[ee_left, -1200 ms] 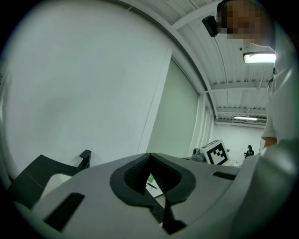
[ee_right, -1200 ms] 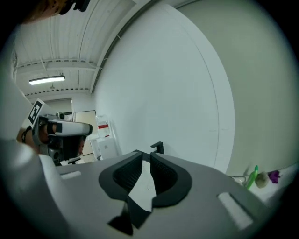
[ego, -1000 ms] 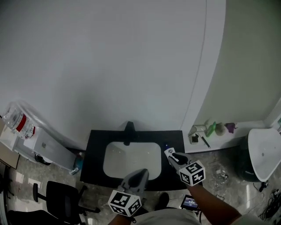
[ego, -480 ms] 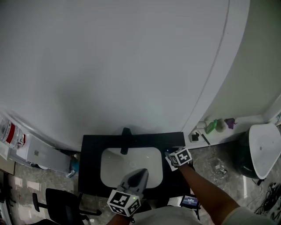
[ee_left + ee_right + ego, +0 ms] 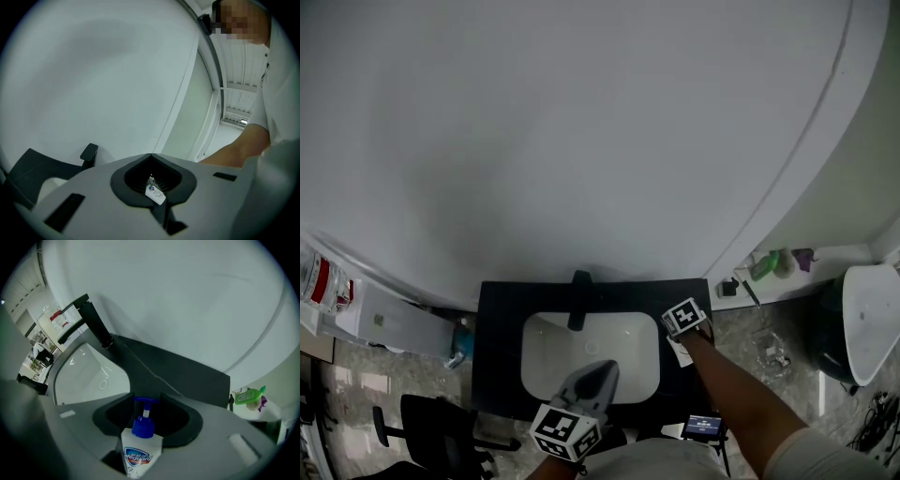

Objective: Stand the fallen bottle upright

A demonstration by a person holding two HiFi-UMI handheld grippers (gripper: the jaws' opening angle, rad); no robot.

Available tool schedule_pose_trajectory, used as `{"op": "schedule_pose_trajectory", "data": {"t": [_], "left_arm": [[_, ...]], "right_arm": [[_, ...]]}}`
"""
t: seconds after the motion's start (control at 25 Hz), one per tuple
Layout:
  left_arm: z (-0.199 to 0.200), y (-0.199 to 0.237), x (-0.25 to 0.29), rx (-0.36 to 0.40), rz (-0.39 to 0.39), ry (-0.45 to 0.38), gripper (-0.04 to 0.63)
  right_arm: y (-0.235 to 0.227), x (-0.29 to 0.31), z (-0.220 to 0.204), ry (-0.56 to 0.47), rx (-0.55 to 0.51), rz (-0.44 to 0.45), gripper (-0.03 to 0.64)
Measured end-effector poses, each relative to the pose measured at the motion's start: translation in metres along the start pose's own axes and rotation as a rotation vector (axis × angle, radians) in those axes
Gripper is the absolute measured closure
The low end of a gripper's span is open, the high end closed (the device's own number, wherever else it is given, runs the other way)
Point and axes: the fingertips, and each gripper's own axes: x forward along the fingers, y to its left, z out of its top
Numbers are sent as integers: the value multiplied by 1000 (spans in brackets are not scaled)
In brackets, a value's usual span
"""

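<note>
A white soap pump bottle (image 5: 140, 446) with a blue pump head and blue label lies between the jaws of my right gripper (image 5: 143, 398), pump end pointing away from the camera. Those jaws are opening and stand apart on either side of the bottle. In the head view my right gripper (image 5: 682, 328) points steeply down at the black counter (image 5: 502, 337), just right of the basin, and covers most of the bottle. My left gripper (image 5: 602, 367) hovers over the basin's near edge, jaws together. In the left gripper view its tips (image 5: 151, 155) meet with nothing held.
A white basin (image 5: 581, 342) with a black tap (image 5: 577, 300) is set in the counter against a white wall. A green bottle (image 5: 764, 265) and small items stand on a ledge to the right. A white toilet (image 5: 872, 309) stands far right, a black chair (image 5: 431, 422) lower left.
My right gripper has dropped from above the counter to its right part and tipped steeply down. The head view has shifted. The left gripper keeps nearly its place in the picture.
</note>
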Motion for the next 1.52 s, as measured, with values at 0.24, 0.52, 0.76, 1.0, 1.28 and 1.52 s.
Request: {"op": "schedule_pose_trajectory", "data": {"t": [0.24,0.52,0.76,1.0,1.28,1.52], "left_arm": [[1,15,-2,-14,15,3,589],[-1,11,0,-17,4,4,589],[0,-4,0,-9,-20,-5,589],[3,-27,-1,13,-48,-15,589],[11,-51,-2,52,-84,-27,589],[28,-71,-4,87,-115,-62,589]], "right_arm": [[-3,14,-7,19,2,-7,448],[-7,-6,0,-67,-5,-19,469],[-11,-46,6,-201,-2,-46,472],[-13,-85,-3,-362,-4,-86,474],[-3,-131,-14,-513,3,-104,474],[28,-166,-40,-589,-62,-102,471]]}}
